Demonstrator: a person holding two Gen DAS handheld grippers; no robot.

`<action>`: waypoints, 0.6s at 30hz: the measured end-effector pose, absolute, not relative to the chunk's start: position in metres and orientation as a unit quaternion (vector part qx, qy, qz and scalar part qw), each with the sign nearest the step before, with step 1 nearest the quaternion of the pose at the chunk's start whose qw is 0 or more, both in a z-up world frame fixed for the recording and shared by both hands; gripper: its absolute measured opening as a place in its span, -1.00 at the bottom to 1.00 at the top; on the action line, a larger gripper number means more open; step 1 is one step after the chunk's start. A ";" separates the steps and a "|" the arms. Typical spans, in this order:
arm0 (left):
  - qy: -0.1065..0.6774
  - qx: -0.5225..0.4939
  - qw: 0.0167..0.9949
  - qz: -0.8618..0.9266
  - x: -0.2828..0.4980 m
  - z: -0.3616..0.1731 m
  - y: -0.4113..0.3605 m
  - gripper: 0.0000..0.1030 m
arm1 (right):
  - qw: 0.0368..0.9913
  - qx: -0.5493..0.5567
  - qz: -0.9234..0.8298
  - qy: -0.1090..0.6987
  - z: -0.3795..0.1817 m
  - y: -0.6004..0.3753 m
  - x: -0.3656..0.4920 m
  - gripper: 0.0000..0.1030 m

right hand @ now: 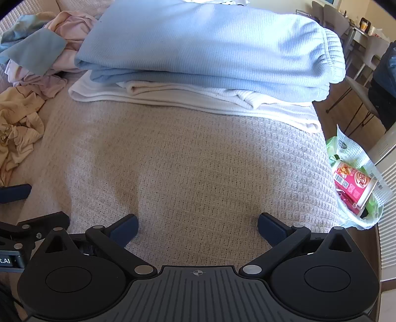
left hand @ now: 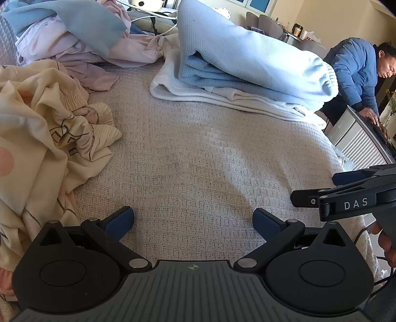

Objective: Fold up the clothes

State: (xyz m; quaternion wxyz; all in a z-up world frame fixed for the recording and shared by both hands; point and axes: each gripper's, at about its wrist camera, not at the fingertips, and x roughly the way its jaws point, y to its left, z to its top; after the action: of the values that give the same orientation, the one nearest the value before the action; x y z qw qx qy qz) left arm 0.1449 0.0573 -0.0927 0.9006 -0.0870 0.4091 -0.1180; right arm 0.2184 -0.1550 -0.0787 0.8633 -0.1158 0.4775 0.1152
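Observation:
A folded light blue garment (left hand: pixel 247 57) lies on a folded white one (left hand: pixel 222 99) at the back of the bed; the stack also shows in the right wrist view (right hand: pixel 210 49). A crumpled cream garment (left hand: pixel 44 119) lies at the left, also in the right wrist view (right hand: pixel 19 123). A heap of pink and blue clothes (left hand: pixel 74 37) lies at the back left. My left gripper (left hand: pixel 193 223) is open and empty over the bare bedspread. My right gripper (right hand: pixel 198 226) is open and empty beside it, and shows at the right edge of the left wrist view (left hand: pixel 346 190).
The beige waffle bedspread (left hand: pixel 198 161) covers the bed. A person in a blue jacket (left hand: pixel 356 67) bends over a white unit (left hand: pixel 358 138) at the right. A bag of snack packets (right hand: pixel 354 180) sits off the bed's right edge. Chairs and a table (right hand: pixel 346 22) stand behind.

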 end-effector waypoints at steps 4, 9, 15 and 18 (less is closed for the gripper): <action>0.409 -0.088 0.900 -0.119 0.145 -0.093 0.058 0.99 | 0.863 -0.117 0.115 0.477 -0.079 -0.154 0.218 1.00; 0.409 -0.086 0.901 -0.119 0.145 -0.093 0.057 0.99 | 0.863 -0.119 0.115 0.477 -0.080 -0.154 0.219 1.00; 0.410 -0.083 0.901 -0.118 0.145 -0.093 0.056 0.99 | 0.863 -0.122 0.115 0.476 -0.079 -0.153 0.219 1.00; 0.410 -0.083 0.901 -0.118 0.145 -0.093 0.056 0.99 | 0.863 -0.122 0.114 0.476 -0.079 -0.154 0.219 1.00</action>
State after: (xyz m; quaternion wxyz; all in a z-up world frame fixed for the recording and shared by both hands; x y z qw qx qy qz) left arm 0.1447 0.0564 -0.0928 0.9007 -0.0826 0.4098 -0.1180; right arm 0.2188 -0.1537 -0.0795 0.8634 -0.1221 0.4759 0.1145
